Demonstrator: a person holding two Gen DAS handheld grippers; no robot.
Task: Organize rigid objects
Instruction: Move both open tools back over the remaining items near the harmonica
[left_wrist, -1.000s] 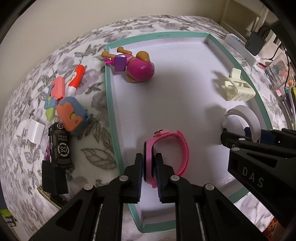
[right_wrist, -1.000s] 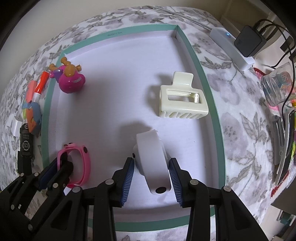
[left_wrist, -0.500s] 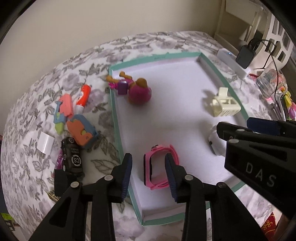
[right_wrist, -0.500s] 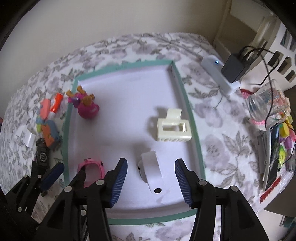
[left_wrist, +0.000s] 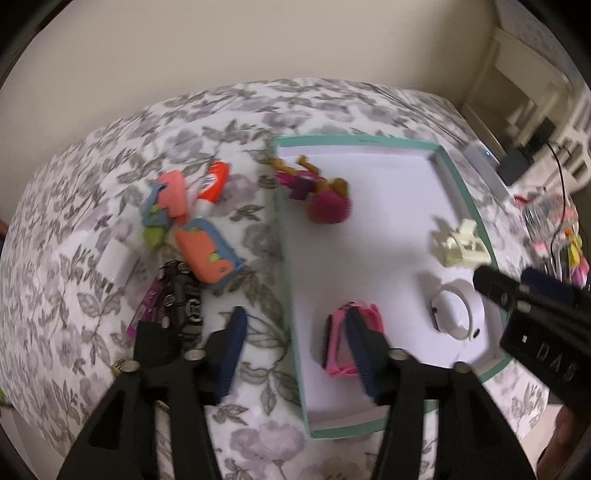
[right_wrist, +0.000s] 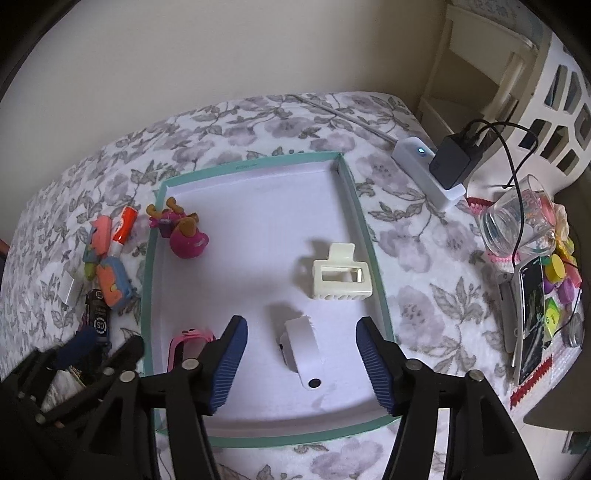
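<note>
a: the left gripper (left_wrist: 293, 341) is shown with its jaws opening and nothing pressed between the pads; the pink watch (left_wrist: 351, 338) is seen just behind the right-hand finger, lying inside the tray. the right gripper (right_wrist: 299, 363) is likewise shown opening, wide, with the white watch (right_wrist: 301, 349) lying free on the tray floor between the blue pads, touched by neither.

b: which relation governs the coming move?

a: it is judged that the loose pieces to the left of the tray (right_wrist: 376, 266) are next. the black toy car (left_wrist: 183, 301) lies nearest, just beyond the left finger, its long axis running near to far. the orange and blue toy (left_wrist: 208, 254) lies beyond it. the left gripper is the nearer one.

b: and the room for moving?

a: the teal left wall must be cleared on any carry into the tray. open white floor is seen in the middle and far part, between the magenta figure (right_wrist: 186, 236) at far left and the cream hair clip (right_wrist: 341, 275) by the right wall.
</note>
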